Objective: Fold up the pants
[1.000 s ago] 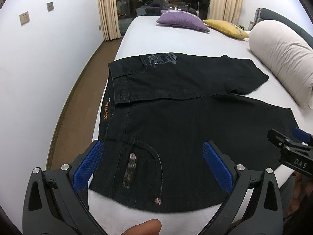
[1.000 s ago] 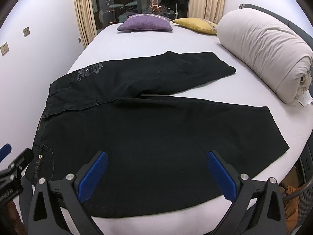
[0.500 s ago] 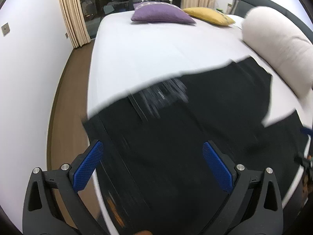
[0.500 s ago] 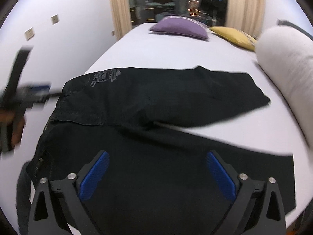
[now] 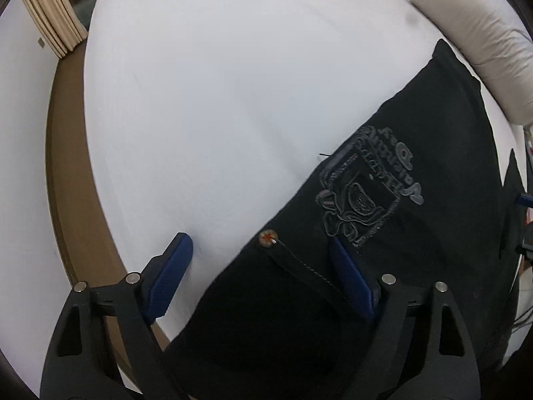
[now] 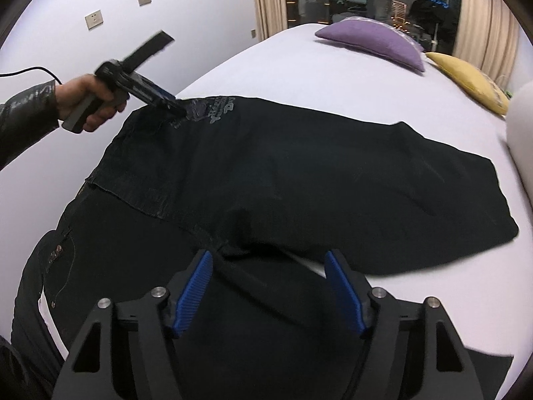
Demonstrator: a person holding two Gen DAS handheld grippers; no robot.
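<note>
Black pants [image 6: 299, 173] lie spread on the white bed, one leg reaching right. A grey stitched crest [image 5: 366, 193] marks the far waist corner. My left gripper [image 5: 260, 266] points steeply down over that corner. Its jaws are closing with the waist edge and a rivet [image 5: 268, 237] between them, and the pads are apart from the cloth. In the right wrist view a hand [image 6: 90, 106] holds the left gripper [image 6: 180, 111] at the crest. My right gripper [image 6: 269, 286] hangs over the crotch [image 6: 233, 250], jaws closing, fabric between the fingers but not pinched.
The bed sheet [image 5: 233, 100] stretches bare beyond the pants. A purple pillow [image 6: 373, 43] and a yellow pillow [image 6: 466, 76] lie at the far end. A rolled pale duvet [image 5: 483, 43] runs along the right side. Brown floor [image 5: 66, 166] borders the bed's left edge.
My left gripper has swung across the pants to the far waist corner and tipped downward. The right gripper has moved in over the crotch. Both pairs of jaws now stand narrower.
</note>
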